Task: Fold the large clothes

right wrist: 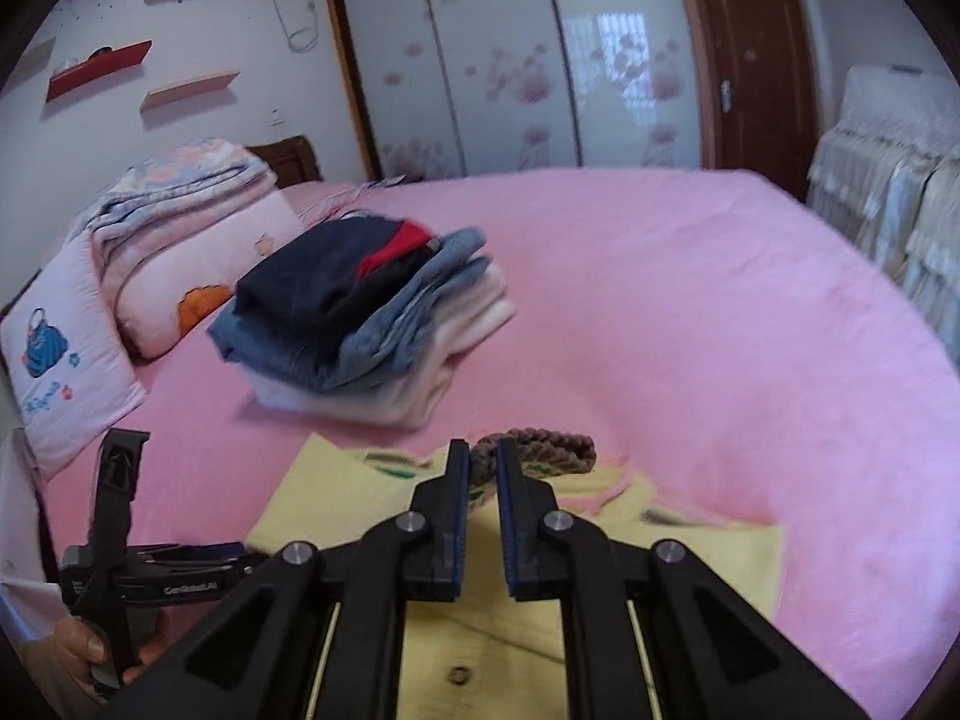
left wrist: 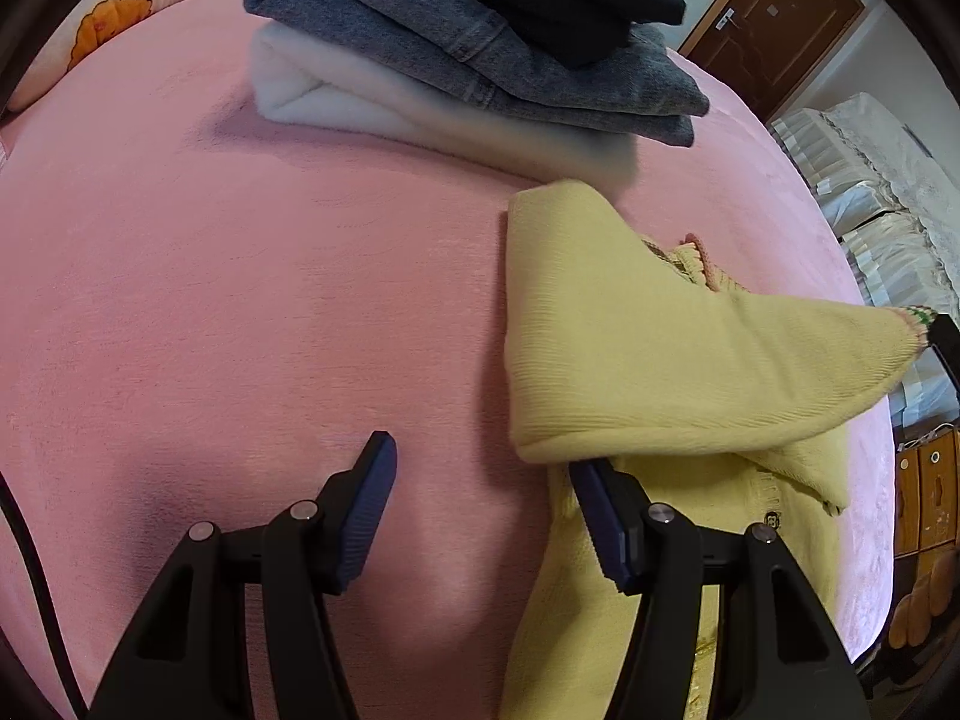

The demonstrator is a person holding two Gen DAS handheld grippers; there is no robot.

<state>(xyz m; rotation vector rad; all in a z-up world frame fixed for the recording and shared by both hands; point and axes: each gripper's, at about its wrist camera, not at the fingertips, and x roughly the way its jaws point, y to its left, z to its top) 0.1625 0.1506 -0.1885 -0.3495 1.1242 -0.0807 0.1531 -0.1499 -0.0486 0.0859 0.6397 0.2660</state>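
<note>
So the yellow knit top [left wrist: 606, 324] is what's being worked on, and it's spread on the pink bedsheet [left wrist: 240, 300] just in front of the stack of folded clothes [left wrist: 480, 48]. That stack counts as the done part: a white piece at the bottom, grey-blue denim-looking stuff above it, something dark on top, with a bit of red seen from the right wrist view. At least three or four garments are already folded, it seems.

The yellow top is only half sorted. One sleeve or side panel is folded over the body, and a corner with a braided, coloured trim is being lifted off the sheet on the side away from the stack. That trim is pinched by the right gripper [right wrist: 483, 468], whose jaws are pressed together on it; the knit edge is seen squeezed between the pads.

The left gripper [left wrist: 480, 486] is held spread, with nothing between the jaws. One finger sits over bare sheet, the other right at the near edge of the yellow top; whether it touches can't be told.

What's left, by the look of it: the lifted corner has to be carried across, the top folded down smaller, then added to the stack.
</note>
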